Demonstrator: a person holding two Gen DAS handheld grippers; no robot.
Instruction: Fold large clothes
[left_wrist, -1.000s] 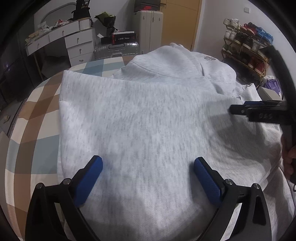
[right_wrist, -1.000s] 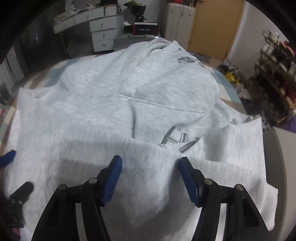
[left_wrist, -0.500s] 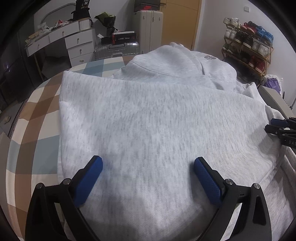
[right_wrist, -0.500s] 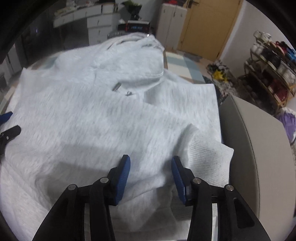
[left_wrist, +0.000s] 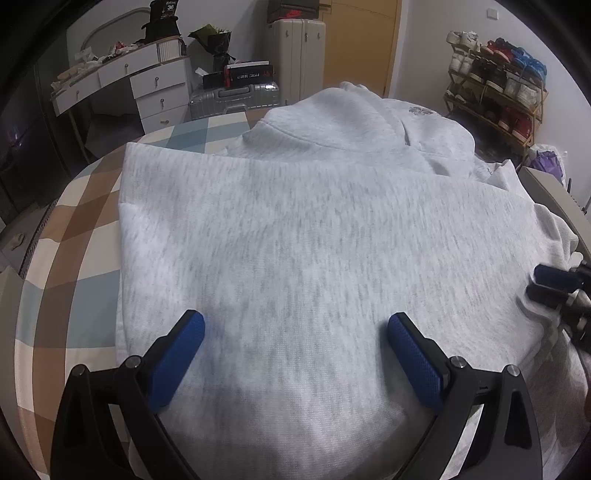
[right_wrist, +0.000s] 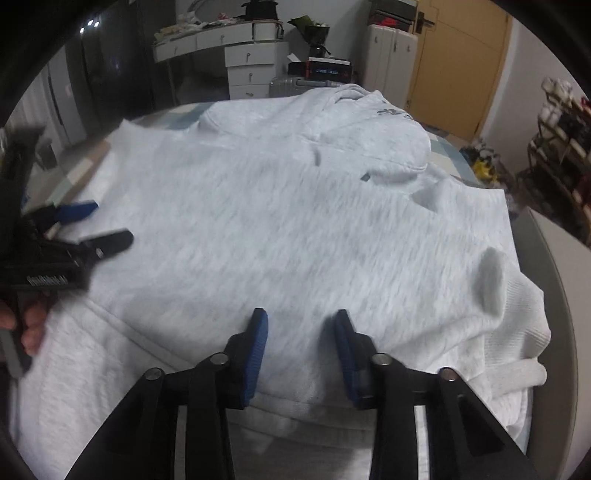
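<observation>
A light grey hoodie (left_wrist: 314, 229) lies folded on the checked surface, hood (left_wrist: 354, 122) at the far end; it also shows in the right wrist view (right_wrist: 295, 229). My left gripper (left_wrist: 295, 328) is wide open just above the near part of the folded body, holding nothing. My right gripper (right_wrist: 301, 325) is partly open over the near edge of the fold, with cloth between its blue pads but not pinched. It shows at the right edge of the left wrist view (left_wrist: 550, 284). The left gripper shows at the left in the right wrist view (right_wrist: 92, 225). A ribbed cuff (right_wrist: 524, 321) bunches at the right.
The checked cover (left_wrist: 74, 229) shows bare to the left of the hoodie. A grey padded edge (right_wrist: 554, 277) runs along the right. Beyond stand a white desk with drawers (left_wrist: 155, 88), a silver suitcase (left_wrist: 236, 96), a white cabinet (left_wrist: 299, 55) and a shoe rack (left_wrist: 498, 96).
My right gripper has swung back from over the hoodie's right side to its near edge and narrowed its jaws. The left gripper has stayed still and open.
</observation>
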